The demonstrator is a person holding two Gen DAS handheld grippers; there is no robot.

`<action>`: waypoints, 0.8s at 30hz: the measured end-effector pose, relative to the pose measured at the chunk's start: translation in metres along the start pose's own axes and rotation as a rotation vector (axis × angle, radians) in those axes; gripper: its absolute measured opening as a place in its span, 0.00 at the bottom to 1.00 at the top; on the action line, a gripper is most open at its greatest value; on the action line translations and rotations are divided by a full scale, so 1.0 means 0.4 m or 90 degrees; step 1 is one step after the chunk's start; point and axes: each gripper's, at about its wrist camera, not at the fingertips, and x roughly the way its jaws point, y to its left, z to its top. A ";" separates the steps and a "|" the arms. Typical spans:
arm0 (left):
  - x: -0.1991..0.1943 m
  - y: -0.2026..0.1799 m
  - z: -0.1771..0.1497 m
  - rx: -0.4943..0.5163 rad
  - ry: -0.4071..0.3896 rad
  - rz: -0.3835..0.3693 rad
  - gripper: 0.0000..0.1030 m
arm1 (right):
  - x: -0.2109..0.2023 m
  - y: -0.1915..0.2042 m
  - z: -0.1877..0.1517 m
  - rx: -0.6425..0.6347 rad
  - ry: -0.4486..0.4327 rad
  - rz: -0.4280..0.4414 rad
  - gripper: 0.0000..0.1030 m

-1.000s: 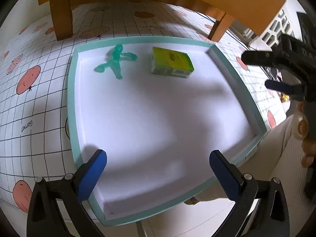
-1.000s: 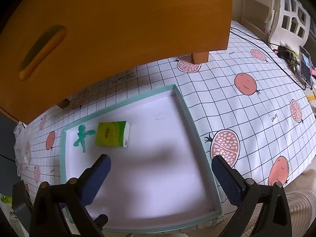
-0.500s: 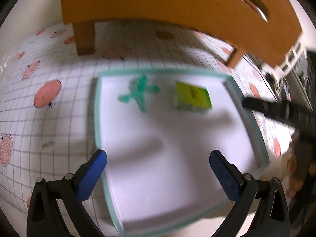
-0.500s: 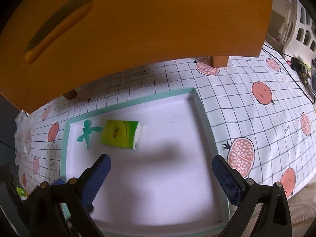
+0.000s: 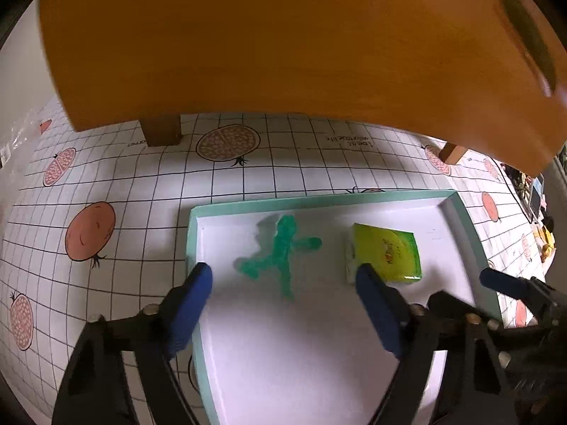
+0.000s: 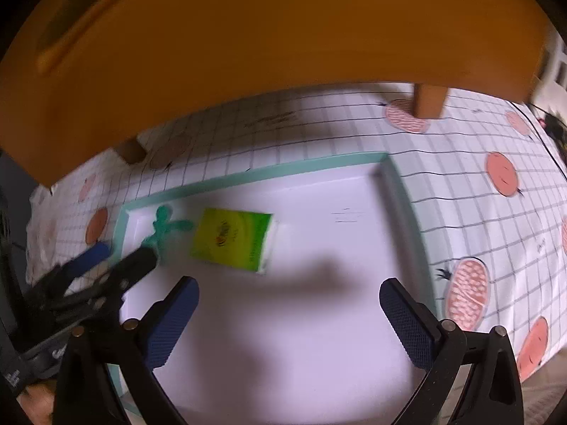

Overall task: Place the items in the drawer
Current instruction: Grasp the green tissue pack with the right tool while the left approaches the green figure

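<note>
A white tray with a teal rim (image 5: 193, 233) (image 6: 407, 198) lies on the tablecloth. In it are a translucent green toy figure (image 5: 280, 255) (image 6: 163, 226) and a yellow-green tissue pack (image 5: 386, 253) (image 6: 234, 239). My left gripper (image 5: 283, 294) is open, low over the tray's left part, and the figure's lower end reaches between its blue fingertips. My right gripper (image 6: 290, 315) is open over the bare tray floor, nearer than the pack, holding nothing. An orange wooden drawer unit (image 5: 283, 35) (image 6: 283, 35) with a slot handle (image 5: 528, 39) stands on legs behind the tray.
The pomegranate-print checked tablecloth (image 5: 106, 184) (image 6: 496, 212) surrounds the tray. Wooden legs (image 5: 161, 132) (image 6: 428, 101) stand just behind it. The left gripper (image 6: 106, 262) shows at the right wrist view's left side. The right gripper (image 5: 503, 283) shows at the left wrist view's right edge. Small clutter (image 5: 538, 212) lies far right.
My left gripper has swung left and dropped toward the green figure, which now lies between its tips. The right gripper has moved closer to the tray and the wooden unit.
</note>
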 end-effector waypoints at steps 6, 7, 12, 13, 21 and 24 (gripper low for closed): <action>0.019 0.016 0.012 -0.013 0.002 -0.007 0.69 | 0.043 0.027 0.006 -0.017 0.018 -0.003 1.00; 0.021 0.018 0.014 -0.014 0.004 -0.011 0.66 | 0.051 0.028 0.008 -0.016 0.021 -0.002 1.00; 0.031 0.019 0.016 -0.012 0.006 -0.019 0.62 | 0.064 0.033 0.018 -0.019 0.016 0.009 1.00; 0.033 0.017 0.015 -0.010 0.007 -0.021 0.59 | 0.064 0.030 0.021 -0.017 0.014 0.011 1.00; 0.039 0.019 0.001 -0.015 0.017 -0.018 0.30 | 0.073 0.035 0.030 -0.012 0.015 0.017 1.00; 0.034 0.029 -0.005 -0.030 0.025 -0.020 0.23 | 0.077 0.045 0.035 -0.018 0.014 0.023 1.00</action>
